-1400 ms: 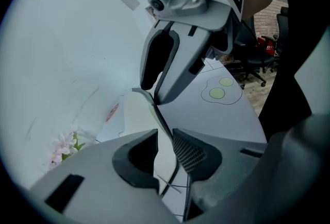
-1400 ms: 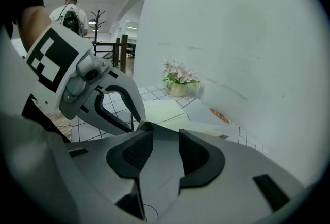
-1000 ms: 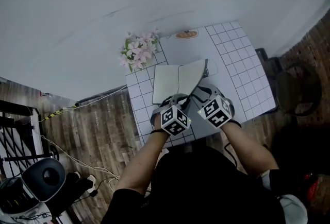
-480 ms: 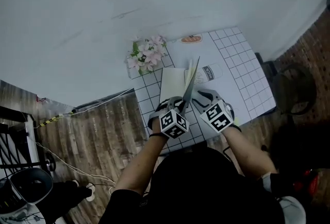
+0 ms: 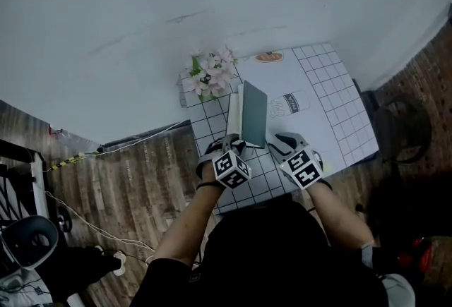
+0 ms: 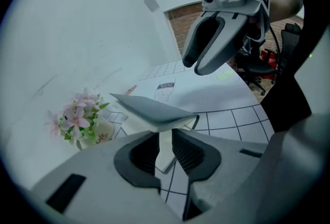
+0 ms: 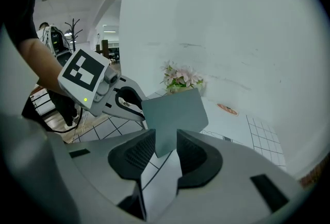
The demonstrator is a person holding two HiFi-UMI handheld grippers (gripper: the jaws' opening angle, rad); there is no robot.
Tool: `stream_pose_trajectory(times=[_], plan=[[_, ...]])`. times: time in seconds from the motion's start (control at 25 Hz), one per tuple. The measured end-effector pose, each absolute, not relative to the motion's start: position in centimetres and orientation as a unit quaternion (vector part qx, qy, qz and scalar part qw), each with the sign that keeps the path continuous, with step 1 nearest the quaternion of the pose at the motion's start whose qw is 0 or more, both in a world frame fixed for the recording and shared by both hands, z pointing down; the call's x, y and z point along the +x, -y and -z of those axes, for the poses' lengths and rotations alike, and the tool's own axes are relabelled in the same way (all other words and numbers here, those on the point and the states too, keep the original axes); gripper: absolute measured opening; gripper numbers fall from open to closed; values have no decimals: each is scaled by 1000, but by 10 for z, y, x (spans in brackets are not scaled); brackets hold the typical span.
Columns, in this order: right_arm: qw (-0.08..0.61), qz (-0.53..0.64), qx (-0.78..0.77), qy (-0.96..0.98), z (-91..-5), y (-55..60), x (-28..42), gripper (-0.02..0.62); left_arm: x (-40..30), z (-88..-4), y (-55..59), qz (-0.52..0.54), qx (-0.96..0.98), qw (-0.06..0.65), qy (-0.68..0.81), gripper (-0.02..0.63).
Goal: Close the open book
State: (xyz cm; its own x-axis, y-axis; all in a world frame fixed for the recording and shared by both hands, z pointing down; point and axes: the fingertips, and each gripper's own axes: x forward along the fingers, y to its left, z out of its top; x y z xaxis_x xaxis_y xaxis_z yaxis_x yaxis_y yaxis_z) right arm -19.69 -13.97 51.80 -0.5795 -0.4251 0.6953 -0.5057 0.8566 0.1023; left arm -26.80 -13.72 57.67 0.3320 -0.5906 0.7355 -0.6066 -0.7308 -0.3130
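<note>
The book [image 5: 253, 115] lies on the white gridded table [image 5: 332, 108]. Its grey cover [image 7: 172, 115] has swung over and leans left above the white pages [image 6: 164, 140]. My left gripper [image 5: 233, 144] sits at the book's near left corner. Its jaws [image 6: 164, 148] are narrowly apart and opening, and the page corner shows in the gap. My right gripper [image 5: 274, 140] is just right of the book. Its jaws [image 7: 166, 153] are closing with the cover's lower corner in the gap, and I see no pad pressing on it.
A small pot of pink flowers [image 5: 210, 73] stands at the table's far left corner, close behind the book. An orange oval [image 5: 269, 56] and a printed carton picture [image 5: 288, 102] mark the mat. A dark chair [image 5: 402, 122] stands right of the table.
The right half of the book rose from a low tilt, passed upright, and now leans over the left half. Both grippers shifted left with it.
</note>
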Motion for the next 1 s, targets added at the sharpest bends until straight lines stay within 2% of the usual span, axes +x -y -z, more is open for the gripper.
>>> stream_pose_trajectory(times=[0.36,0.56,0.76,1.0], plan=[[355,-53,217,908,-515,159,-195,126,-303,-580,134,-448,779,61,435,61],[348,-56,199,915,-512,176,-165,123,-300,-575,136,-454,755,72,467,61],[329,-56,195,922,-498,188,-123,84,-295,-556,134,-446,731,89,508,61],[278,-58,234,930,-464,206,-79,52,-312,-537,117,-445,698,107,551,61]])
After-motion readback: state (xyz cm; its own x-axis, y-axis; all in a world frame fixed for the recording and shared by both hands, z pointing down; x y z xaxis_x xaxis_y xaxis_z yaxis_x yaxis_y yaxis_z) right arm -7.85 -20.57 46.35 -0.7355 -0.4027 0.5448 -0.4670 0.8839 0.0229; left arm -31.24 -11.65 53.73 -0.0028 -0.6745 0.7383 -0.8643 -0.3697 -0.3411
